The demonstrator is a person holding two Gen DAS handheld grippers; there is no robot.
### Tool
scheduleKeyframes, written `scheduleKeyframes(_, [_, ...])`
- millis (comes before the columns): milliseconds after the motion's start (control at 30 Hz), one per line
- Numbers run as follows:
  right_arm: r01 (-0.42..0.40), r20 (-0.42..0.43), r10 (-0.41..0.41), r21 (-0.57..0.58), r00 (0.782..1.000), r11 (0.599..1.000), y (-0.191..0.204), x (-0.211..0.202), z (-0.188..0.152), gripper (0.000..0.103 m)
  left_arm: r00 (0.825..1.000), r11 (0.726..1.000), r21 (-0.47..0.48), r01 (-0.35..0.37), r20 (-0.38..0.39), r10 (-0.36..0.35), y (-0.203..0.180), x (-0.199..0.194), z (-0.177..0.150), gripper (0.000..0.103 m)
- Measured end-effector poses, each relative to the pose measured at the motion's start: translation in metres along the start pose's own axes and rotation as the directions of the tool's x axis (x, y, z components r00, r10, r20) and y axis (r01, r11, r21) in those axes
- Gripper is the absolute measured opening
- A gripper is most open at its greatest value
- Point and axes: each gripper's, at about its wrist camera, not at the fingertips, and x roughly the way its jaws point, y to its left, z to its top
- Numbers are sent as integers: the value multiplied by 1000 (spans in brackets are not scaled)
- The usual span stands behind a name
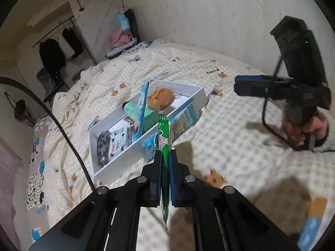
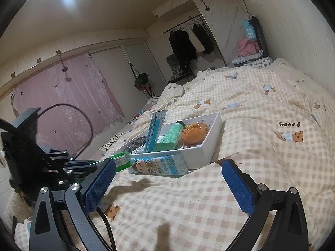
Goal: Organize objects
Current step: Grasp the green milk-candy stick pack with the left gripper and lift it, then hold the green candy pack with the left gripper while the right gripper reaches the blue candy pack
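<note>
The left tongs (image 1: 165, 156) clamp a green sachet (image 1: 164, 133); just ahead lie a blue carton (image 1: 184, 119) and white tray (image 1: 117, 163). The right tongs (image 2: 168, 168) gape, empty, above the bed (image 2: 261, 108).

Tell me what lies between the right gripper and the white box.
Only bare checked bedspread between right gripper and white box, shown in the right wrist view.

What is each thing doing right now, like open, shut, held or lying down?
Left gripper: jaws shut on green packet.
Green packet: held, lifted off the bed.
Right gripper: jaws open, holding nothing.
White box: lidless, holding items.
Blue carton: lying beside the box.
</note>
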Motion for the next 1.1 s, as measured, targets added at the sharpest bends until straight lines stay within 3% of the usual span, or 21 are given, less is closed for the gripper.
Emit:
scheduleKeyframes(167, [1,-2,-1,2,1000,1000,0,0,0,102,999,998,-42,50,0,-50,1,-14,-16,7])
scheduleKeyframes(333, [0,-4,0,3,1000,1000,-1,1,-1,102,979,981,-31,190,-65,-191,-10,-7,-28,11])
scheduleKeyframes(367, [-1,-4,1,3,1000,1000,-1,1,-1,102,964,963,-100,249,-71,-257,-6,-5,-28,19])
scheduleKeyframes(400, [-1,-4,1,3,1000,1000,-1,1,-1,102,938,928,-189,321,-69,-339,-1,-2,-26,23])
scheduleKeyframes(467, [-2,-7,2,5,1000,1000,-1,2,-2,102,857,808,-359,467,-42,-513,13,5,-21,42])
scheduleKeyframes(500, [-1,-8,1,5,1000,1000,-1,2,-2,102,843,784,-393,481,-38,-536,17,8,-18,42])
scheduleKeyframes(533, [-1,-7,1,5,1000,1000,-1,2,-2,102,854,794,-398,460,-47,-518,19,10,-14,43])
scheduleKeyframes(600, [-1,-8,1,5,1000,1000,-1,2,-2,102,903,859,-354,371,-78,-422,17,15,-9,45])
scheduleKeyframes(633, [-2,-10,2,5,1000,1000,-2,2,-3,102,916,879,-335,340,-95,-391,15,18,-8,47])
scheduleKeyframes(667, [-2,-11,2,5,1000,1000,-2,2,-2,102,914,882,-330,336,-113,-391,14,23,-10,47])
scheduleKeyframes(733, [-3,-13,3,7,1000,1000,-2,2,-2,102,892,859,-354,369,-126,-435,13,33,-15,47])
scheduleKeyframes(900, [-4,-14,4,7,1000,1000,-2,2,-2,102,883,848,-355,394,-110,-457,14,37,-16,47])
scheduleKeyframes(1100, [-7,-23,7,13,1000,1000,-3,3,-2,102,898,888,-297,351,-160,-409,4,46,-14,44])
